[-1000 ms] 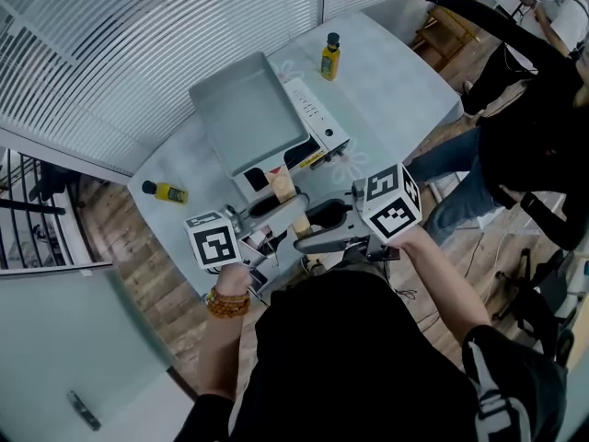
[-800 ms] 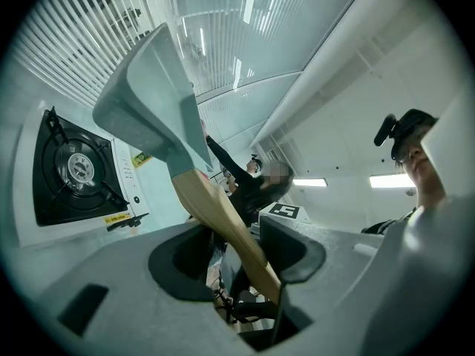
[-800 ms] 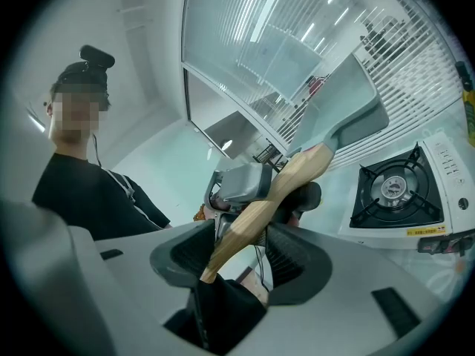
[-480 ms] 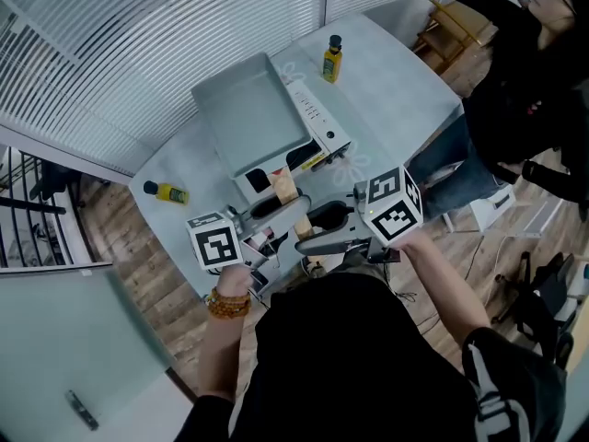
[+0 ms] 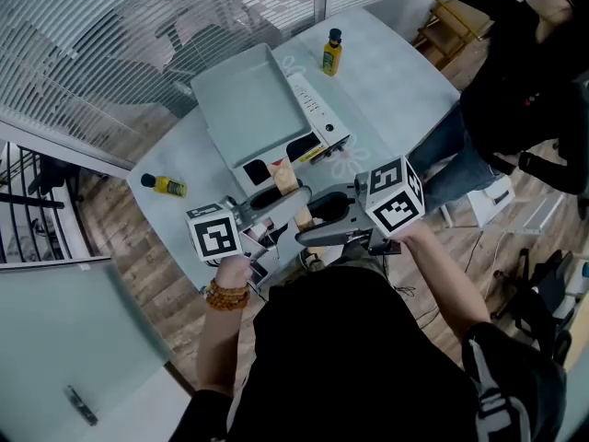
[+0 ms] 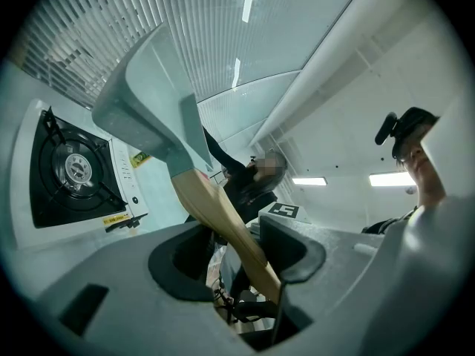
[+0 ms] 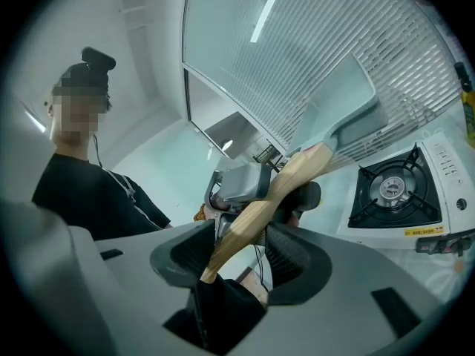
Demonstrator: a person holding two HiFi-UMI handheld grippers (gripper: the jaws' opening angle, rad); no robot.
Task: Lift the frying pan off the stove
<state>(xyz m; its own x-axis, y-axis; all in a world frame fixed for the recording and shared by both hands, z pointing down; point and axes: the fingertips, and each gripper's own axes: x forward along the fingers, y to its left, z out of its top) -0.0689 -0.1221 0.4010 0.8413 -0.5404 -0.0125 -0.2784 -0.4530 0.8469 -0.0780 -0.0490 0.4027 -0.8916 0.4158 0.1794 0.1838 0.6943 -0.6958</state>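
A square grey frying pan (image 5: 247, 107) with a wooden handle (image 5: 287, 182) hangs tilted above the white gas stove (image 5: 317, 122). Both grippers hold that handle from the near side. My left gripper (image 5: 274, 214) is shut on it, and my right gripper (image 5: 324, 221) is shut on it just beside. In the left gripper view the handle (image 6: 223, 221) runs between the jaws up to the pan (image 6: 148, 102), with the burner (image 6: 70, 170) bare below. The right gripper view shows the handle (image 7: 267, 199) clamped, the pan (image 7: 356, 106) aloft and the burner (image 7: 393, 191) uncovered.
One yellow bottle (image 5: 331, 53) stands at the table's far end, another (image 5: 164, 186) lies near its left edge. The pale table (image 5: 396, 81) is narrow. A person in black (image 5: 525, 72) stands close at the right. Window blinds run behind.
The pan has risen a little with both grippers on its handle, and more of the stove's front shows beneath it. The person at the right has shifted closer.
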